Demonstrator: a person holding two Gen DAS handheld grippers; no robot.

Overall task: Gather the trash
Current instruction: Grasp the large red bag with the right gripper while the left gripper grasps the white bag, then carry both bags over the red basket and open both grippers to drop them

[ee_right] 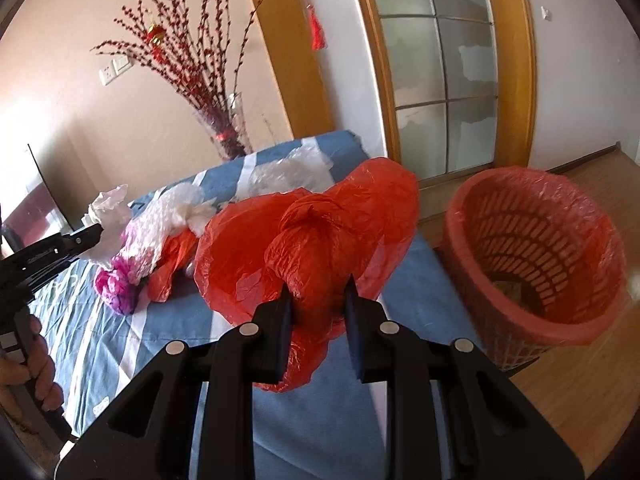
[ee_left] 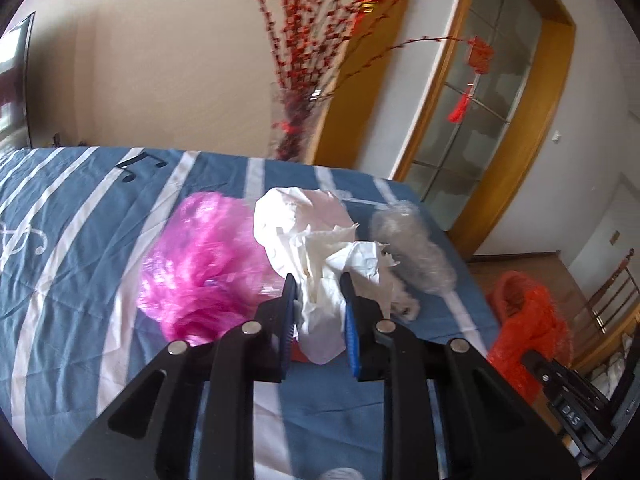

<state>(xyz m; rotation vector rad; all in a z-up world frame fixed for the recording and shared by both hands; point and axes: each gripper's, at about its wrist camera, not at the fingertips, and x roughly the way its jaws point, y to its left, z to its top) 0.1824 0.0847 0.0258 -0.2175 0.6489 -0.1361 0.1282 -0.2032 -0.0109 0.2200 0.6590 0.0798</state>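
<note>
Low in the frame centre, your left gripper [ee_left: 319,300] pinches the crumpled white tissue [ee_left: 316,240] and your right gripper [ee_right: 318,300] pinches the red plastic bag [ee_right: 308,236] at its bunched neck, both featherlight, soft and slippery, beside the red wastebasket [ee_right: 532,256].

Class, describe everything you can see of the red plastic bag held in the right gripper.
The red plastic bag is thin, crinkled, translucent film, bunched into a knot-like lump with loose sheets flaring around it. The right gripper is shut on its lower part, above the blue striped cloth. The lined red basket stands to its right.
</note>
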